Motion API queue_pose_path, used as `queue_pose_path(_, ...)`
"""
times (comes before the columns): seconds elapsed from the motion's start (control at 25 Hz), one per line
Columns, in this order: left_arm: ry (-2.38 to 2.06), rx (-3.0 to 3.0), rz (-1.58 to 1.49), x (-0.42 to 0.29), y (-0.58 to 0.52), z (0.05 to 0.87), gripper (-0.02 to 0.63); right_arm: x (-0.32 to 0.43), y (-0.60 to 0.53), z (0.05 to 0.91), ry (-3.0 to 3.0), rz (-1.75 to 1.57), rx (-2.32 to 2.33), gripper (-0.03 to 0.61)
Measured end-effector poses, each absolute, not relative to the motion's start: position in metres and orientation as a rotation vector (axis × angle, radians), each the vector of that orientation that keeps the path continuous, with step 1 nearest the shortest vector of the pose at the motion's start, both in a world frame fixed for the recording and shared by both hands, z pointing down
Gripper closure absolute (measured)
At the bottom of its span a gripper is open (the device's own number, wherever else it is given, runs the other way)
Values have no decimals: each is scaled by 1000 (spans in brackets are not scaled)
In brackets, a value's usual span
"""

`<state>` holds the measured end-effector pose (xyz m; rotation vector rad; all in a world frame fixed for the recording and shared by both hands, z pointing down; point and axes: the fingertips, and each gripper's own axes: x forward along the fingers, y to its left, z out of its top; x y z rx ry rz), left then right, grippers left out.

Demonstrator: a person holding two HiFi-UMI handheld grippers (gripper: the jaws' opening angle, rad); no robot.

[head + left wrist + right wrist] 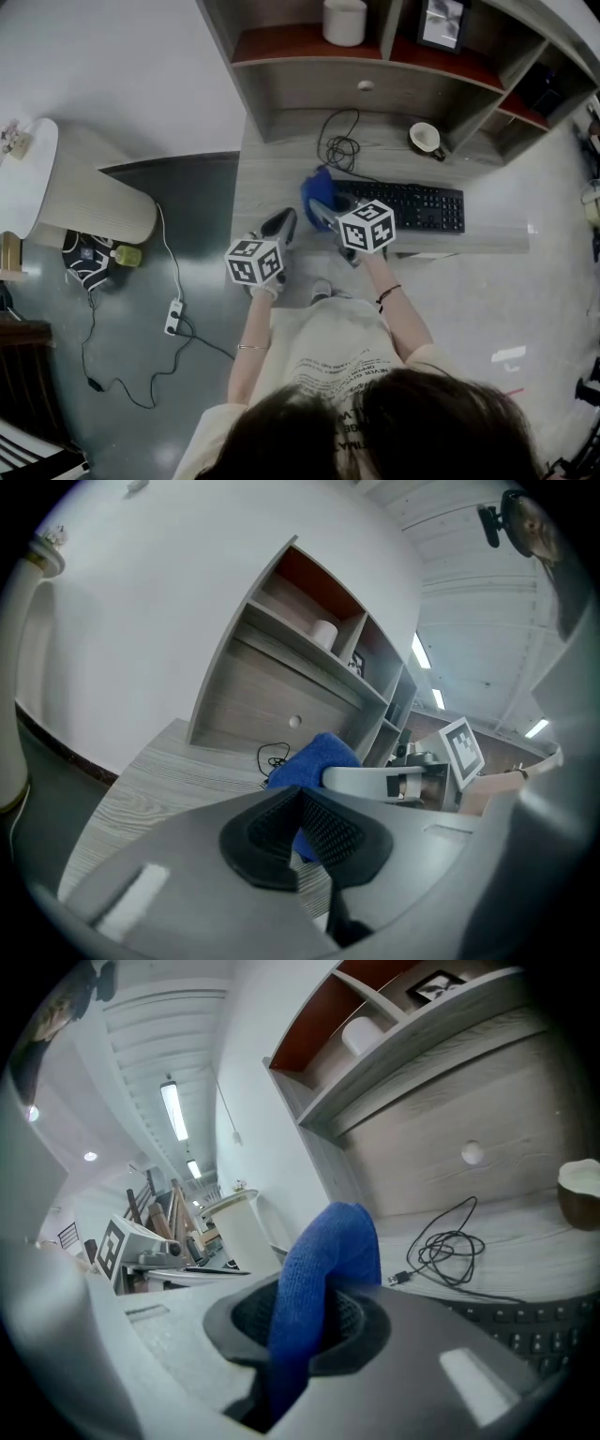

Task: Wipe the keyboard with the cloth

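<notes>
Between the jaws of the right hand-held gripper sits the blue cloth. The jaws are closed tight on it, and the cloth sticks up out of them in a fat fold. From the head view, the right hand-held gripper is at the left end of the black keyboard. The cloth bunches up just past its tip, by the keyboard's left edge. I cannot tell if the cloth touches the keys.

The left hand-held gripper has its jaws pressed together with nothing in them. From the head view, the left hand-held gripper is just beside the right one, over a bare part of the surface. The cloth is near its tip but apart from it.

Behind the keyboard, a black cable lies in a loose coil on the surface. A white cup stands farther to the right. Up on the shelf stand a white roll and a picture frame.
</notes>
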<state>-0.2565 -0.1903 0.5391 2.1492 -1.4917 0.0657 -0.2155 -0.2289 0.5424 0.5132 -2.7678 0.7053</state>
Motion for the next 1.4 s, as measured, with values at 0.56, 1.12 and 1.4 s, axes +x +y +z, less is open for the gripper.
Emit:
queue_pose_path(0.56, -1566, 2223, 57, -249, -190, 509, 617, -197, -223, 511, -2893, 640, 422, 528)
queue_pose_path(1.12, -1586, 2315, -7, -239, -191, 469, 617, -185, -221, 467, -2996, 466, 273, 528)
queue_pose_path(1.4, -1581, 2383, -42, -226, -184, 450, 617, -173, -216, 449, -3031, 405, 210, 528)
